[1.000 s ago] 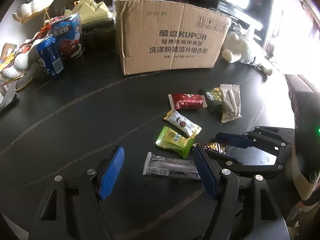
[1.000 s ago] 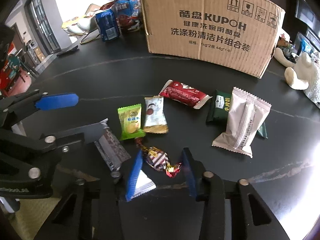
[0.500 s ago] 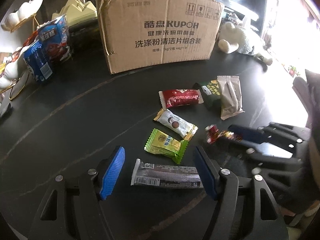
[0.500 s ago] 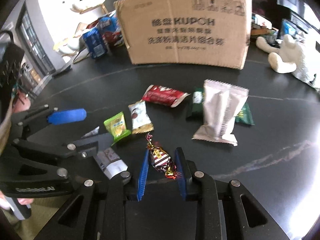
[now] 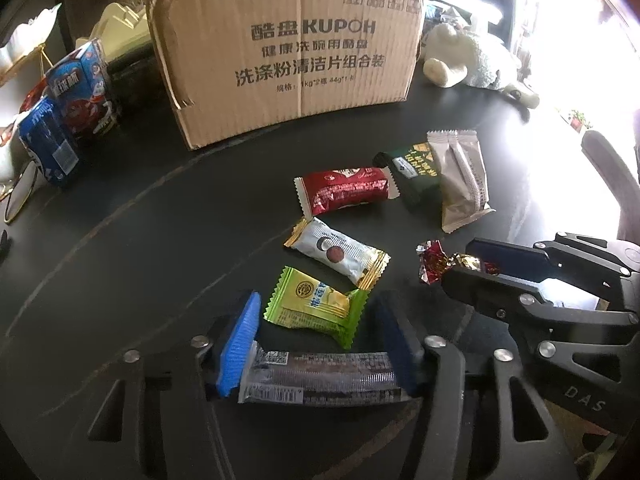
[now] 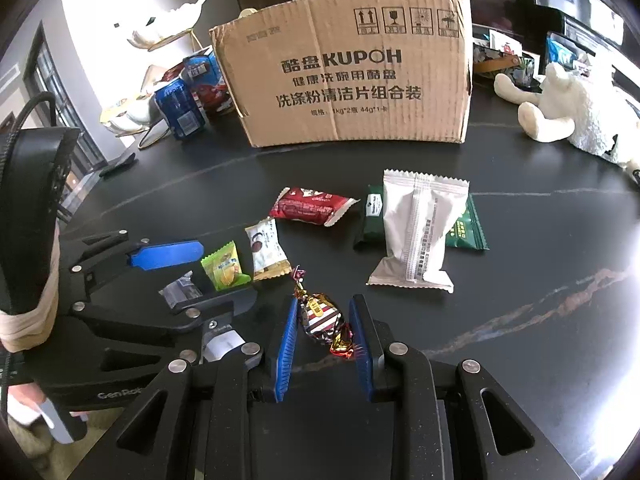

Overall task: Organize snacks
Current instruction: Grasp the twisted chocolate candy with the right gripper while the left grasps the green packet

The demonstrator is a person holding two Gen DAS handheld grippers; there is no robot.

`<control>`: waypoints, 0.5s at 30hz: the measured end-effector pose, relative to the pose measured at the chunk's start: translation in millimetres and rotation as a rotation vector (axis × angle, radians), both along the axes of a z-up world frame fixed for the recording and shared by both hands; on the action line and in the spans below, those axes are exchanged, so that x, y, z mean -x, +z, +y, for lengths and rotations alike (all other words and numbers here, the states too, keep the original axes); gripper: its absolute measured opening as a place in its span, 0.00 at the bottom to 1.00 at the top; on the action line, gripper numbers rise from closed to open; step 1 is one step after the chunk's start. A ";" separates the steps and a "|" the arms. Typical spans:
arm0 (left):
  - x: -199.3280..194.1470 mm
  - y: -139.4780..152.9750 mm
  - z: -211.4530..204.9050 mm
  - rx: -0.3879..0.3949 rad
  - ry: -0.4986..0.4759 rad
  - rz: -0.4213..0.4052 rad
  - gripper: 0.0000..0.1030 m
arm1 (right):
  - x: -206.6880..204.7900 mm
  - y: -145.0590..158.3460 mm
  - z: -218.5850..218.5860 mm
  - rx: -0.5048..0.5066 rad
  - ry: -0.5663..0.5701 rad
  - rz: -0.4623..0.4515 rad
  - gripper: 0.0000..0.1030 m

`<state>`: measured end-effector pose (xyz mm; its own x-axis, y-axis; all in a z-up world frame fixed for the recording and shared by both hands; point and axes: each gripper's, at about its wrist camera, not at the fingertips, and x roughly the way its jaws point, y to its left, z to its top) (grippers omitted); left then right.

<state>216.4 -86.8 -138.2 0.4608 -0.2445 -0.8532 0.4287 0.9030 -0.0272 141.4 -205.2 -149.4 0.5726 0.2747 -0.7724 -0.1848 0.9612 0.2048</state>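
1. The bench (image 6: 520,360) is a black slab with pale veins; bright daylight pours in on its right side in the left wrist view.
2. Far left at the back stand a blue can (image 6: 180,110) and a blue snack carton (image 5: 82,88), beside a white shell-shaped dish (image 6: 170,26) on a gold stand.
3. A brown cardboard box (image 6: 352,68) printed KUPOH stands upright at the back centre, apart from the loose snacks in front of it.
4. At the back right a white plush toy (image 6: 576,108) lies on the bench.
5. The left tool (image 5: 316,340) has just been closing its blue pads around a long dark snack bar (image 5: 320,374), lying crosswise between them; the pads touch its ends.
6. Just beyond lie a green packet (image 5: 316,306), a white packet (image 5: 340,254) with gold ends and a red packet (image 5: 344,194).
7. Further right a grey pouch (image 6: 418,232) lies across a dark green packet (image 6: 372,216), with another green packet (image 6: 468,232) peeking out beside it.
8. The right tool (image 6: 323,330) is clamped on a striped foil-wrapped candy (image 6: 320,316), twisted ends sticking out.
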 end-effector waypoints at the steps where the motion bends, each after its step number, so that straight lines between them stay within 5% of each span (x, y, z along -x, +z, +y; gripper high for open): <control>1: 1.0 -0.5 -1.4 -0.012 -0.002 -0.014 0.52 | -0.3 -0.9 -0.2 -0.003 -0.001 0.003 0.27; 10: 3.3 2.3 1.8 0.006 -0.012 -0.048 0.19 | -2.6 -1.8 1.0 -0.008 -0.007 0.010 0.27; 15: 4.3 7.2 7.0 0.024 0.003 -0.059 0.16 | -1.6 0.6 3.3 -0.003 -0.011 0.010 0.27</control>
<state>212.0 -79.8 -130.9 0.5108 -0.2627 -0.8186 0.4273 0.9038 -0.0234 143.1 -201.9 -148.8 0.5679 0.2706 -0.7774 -0.1723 0.9626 0.2092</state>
